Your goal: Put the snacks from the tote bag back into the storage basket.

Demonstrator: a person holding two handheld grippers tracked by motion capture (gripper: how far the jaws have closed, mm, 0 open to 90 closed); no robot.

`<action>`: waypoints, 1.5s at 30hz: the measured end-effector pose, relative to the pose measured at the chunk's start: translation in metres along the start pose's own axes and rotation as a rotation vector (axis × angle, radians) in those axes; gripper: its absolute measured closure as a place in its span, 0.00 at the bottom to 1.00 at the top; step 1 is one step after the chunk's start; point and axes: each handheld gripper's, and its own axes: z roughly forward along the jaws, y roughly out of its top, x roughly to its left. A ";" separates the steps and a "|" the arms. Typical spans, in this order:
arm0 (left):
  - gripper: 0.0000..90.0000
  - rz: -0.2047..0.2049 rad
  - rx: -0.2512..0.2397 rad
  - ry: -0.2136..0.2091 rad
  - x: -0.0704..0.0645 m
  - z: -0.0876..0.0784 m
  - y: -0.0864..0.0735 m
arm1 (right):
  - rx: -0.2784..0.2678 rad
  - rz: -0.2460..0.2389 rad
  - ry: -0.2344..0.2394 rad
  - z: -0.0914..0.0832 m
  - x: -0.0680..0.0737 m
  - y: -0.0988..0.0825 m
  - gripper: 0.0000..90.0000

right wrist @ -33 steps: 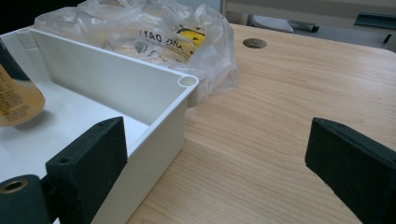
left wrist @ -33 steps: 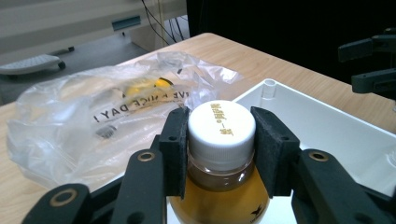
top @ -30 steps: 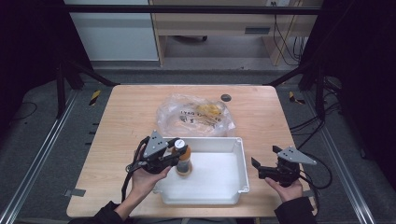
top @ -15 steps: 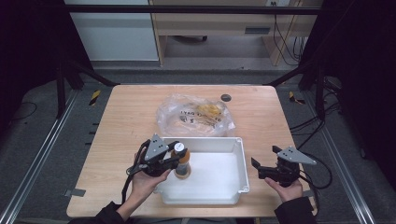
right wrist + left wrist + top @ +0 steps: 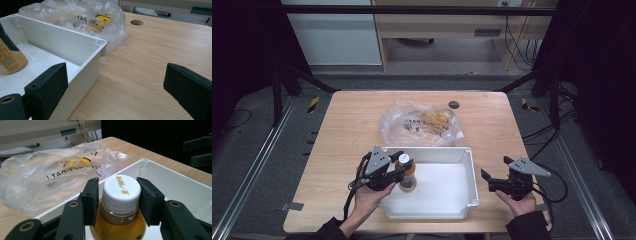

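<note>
A bottle of amber drink (image 5: 406, 176) with a white cap (image 5: 121, 188) stands upright in the left end of the white bin (image 5: 471, 176). My left gripper (image 5: 402, 165) reaches over the bin's left wall, and its jaws have just been opening. The pads (image 5: 90, 197) flank the cap with narrow gaps and do not press on it. My right gripper (image 5: 495, 169) rests low over the table to the right of the bin, open wide with nothing between its pads (image 5: 48, 83). From the right gripper view the bottle's label (image 5: 10, 61) shows inside the bin (image 5: 75, 42).
A crumpled clear plastic bag (image 5: 422, 122) with yellow items inside lies just behind the bin. A dark round grommet (image 5: 454, 104) sits in the tabletop near the far edge. Black frame legs stand at both far corners. The right gripper's jaws (image 5: 200, 151) show beyond the bin.
The left gripper's jaws have parted from the bottle's cap. The bottle stays upright in the bin, and the left hand has shifted slightly. The right gripper has not moved.
</note>
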 end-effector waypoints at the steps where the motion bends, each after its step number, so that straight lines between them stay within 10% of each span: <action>1: 0.57 -0.003 0.000 0.001 0.000 -0.001 0.000 | 0.001 0.002 -0.001 0.000 0.000 0.000 0.06; 14: 0.42 -0.046 -0.024 -0.039 0.011 -0.022 0.006 | 0.000 0.004 -0.006 -0.001 -0.001 -0.001 0.06; 45: 0.38 -0.087 0.019 0.122 0.067 -0.058 -0.041 | 0.007 0.011 -0.015 -0.001 -0.003 -0.002 0.06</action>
